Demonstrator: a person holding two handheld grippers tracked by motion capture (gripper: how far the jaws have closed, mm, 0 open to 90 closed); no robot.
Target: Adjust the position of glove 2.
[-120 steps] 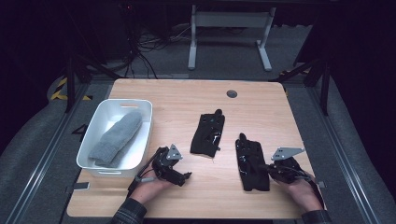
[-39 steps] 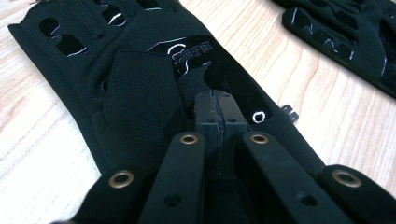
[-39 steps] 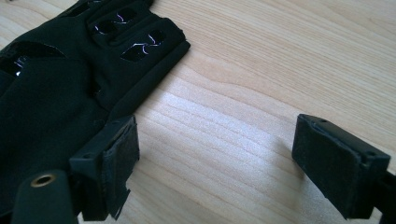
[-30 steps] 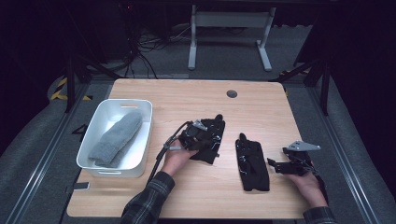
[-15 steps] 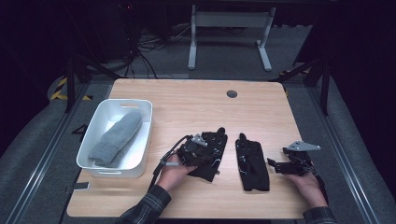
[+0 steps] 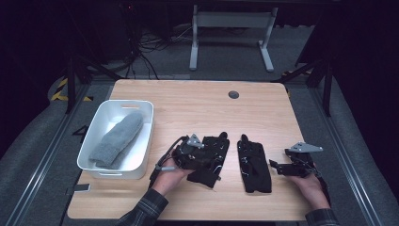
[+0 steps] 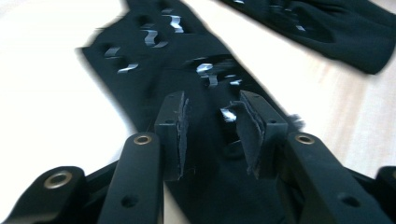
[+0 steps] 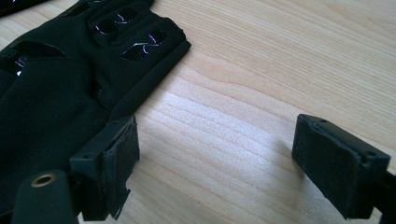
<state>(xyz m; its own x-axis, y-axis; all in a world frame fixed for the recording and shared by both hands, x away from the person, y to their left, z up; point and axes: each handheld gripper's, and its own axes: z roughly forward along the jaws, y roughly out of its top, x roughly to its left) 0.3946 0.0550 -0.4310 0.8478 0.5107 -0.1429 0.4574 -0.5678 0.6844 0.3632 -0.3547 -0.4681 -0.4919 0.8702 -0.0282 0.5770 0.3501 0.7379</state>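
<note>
Two black gloves lie side by side on the wooden table (image 6: 188, 103). The left glove (image 6: 212, 162) sits under my left gripper (image 6: 203, 157), whose jaws have just been opening. In the left gripper view the left gripper (image 7: 212, 126) hovers over that glove (image 7: 154, 56), pads apart, cloth below the gap and not pinched. The second glove (image 6: 254, 162) lies just right of it, seen also in the left gripper view (image 7: 327, 28). My right gripper (image 6: 275, 165) rests open at the second glove's right edge; its jaws (image 8: 229, 154) stand wide over bare wood beside the glove (image 8: 56, 93).
A white tub (image 6: 147, 134) stands at the table's left with a grey mitten (image 6: 117, 139) in it. A dark round grommet (image 6: 233, 94) is set in the far side of the tabletop. A cable trails from the left gripper toward the tub.
The left gripper pulled the left glove toward the near edge, beside the other glove, and its jaws have parted. The right hand has stayed put.
</note>
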